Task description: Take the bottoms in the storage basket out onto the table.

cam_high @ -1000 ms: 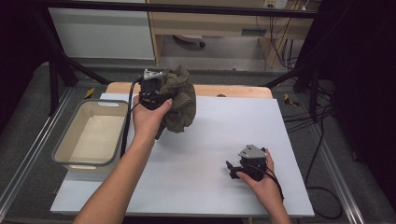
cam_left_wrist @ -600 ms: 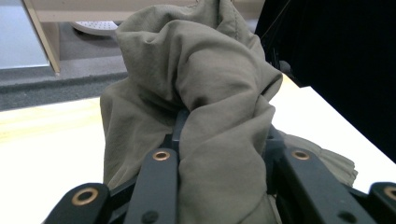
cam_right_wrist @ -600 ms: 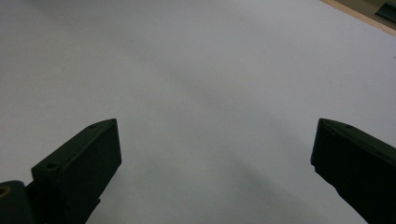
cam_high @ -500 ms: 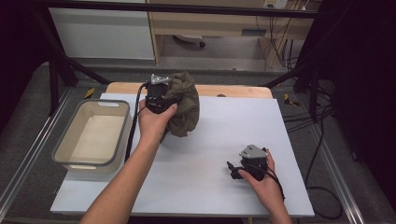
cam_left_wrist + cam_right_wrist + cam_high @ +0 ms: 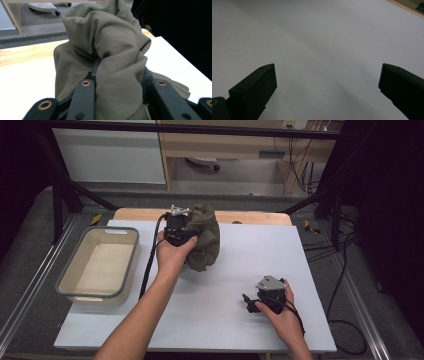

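Observation:
A crumpled olive-green cloth sits bunched at the far middle of the white table top. My left gripper is shut on it from the left, the hand wrapped round the gripper body. In the left gripper view the cloth bulges up between the two black jaws of the left gripper, which pinch a thick fold. My right gripper rests low near the front right of the table, pointing left. In the right gripper view the right gripper stands open over bare white surface.
A grey-rimmed, pale, empty bin stands at the left edge of the table. A wooden strip runs along the far edge. Cables hang off the right side, with dark frame legs and floor beyond.
My left hand has carried the cloth a little to the right and lower, toward the table. The right hand has stayed where it was.

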Demonstrator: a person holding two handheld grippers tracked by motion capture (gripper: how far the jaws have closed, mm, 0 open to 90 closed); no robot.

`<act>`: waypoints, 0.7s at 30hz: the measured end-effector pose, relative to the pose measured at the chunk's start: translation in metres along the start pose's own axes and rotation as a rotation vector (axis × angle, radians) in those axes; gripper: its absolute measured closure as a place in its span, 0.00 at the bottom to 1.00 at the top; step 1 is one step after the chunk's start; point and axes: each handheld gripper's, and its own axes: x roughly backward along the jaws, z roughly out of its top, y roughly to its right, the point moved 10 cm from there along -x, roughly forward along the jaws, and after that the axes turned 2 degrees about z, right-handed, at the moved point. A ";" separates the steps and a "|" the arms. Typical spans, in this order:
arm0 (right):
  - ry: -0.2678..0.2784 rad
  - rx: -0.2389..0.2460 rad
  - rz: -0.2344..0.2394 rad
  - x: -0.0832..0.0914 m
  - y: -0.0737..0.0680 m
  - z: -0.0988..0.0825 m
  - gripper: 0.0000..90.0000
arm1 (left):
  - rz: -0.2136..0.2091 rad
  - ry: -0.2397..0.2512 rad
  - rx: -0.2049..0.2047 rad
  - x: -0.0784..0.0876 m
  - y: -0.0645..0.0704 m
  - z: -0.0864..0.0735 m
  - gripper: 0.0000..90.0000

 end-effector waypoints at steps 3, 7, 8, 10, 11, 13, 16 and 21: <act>-0.007 0.001 -0.002 0.000 0.000 -0.001 0.02 | -0.003 -0.005 0.006 -0.002 0.000 -0.004 0.75; -0.008 0.003 -0.004 -0.001 0.001 -0.001 0.02 | -0.007 -0.023 0.008 -0.006 0.002 -0.010 0.75; -0.009 0.010 -0.003 -0.001 0.001 -0.001 0.02 | -0.009 -0.027 0.006 -0.007 0.003 -0.012 0.75; -0.010 0.011 -0.002 -0.001 0.000 -0.002 0.02 | -0.011 -0.032 0.002 -0.008 0.003 -0.015 0.75; -0.011 0.009 -0.004 -0.001 0.001 -0.002 0.02 | -0.012 -0.034 0.004 -0.009 0.004 -0.017 0.75; -0.014 0.010 -0.004 -0.001 0.001 -0.002 0.02 | -0.010 -0.042 -0.004 -0.011 0.004 -0.020 0.75; -0.013 0.013 -0.005 -0.001 0.000 -0.002 0.02 | -0.008 -0.052 -0.008 -0.013 0.005 -0.024 0.75; -0.018 0.016 -0.003 -0.002 -0.001 -0.002 0.02 | -0.012 -0.071 0.000 -0.020 0.007 -0.034 0.75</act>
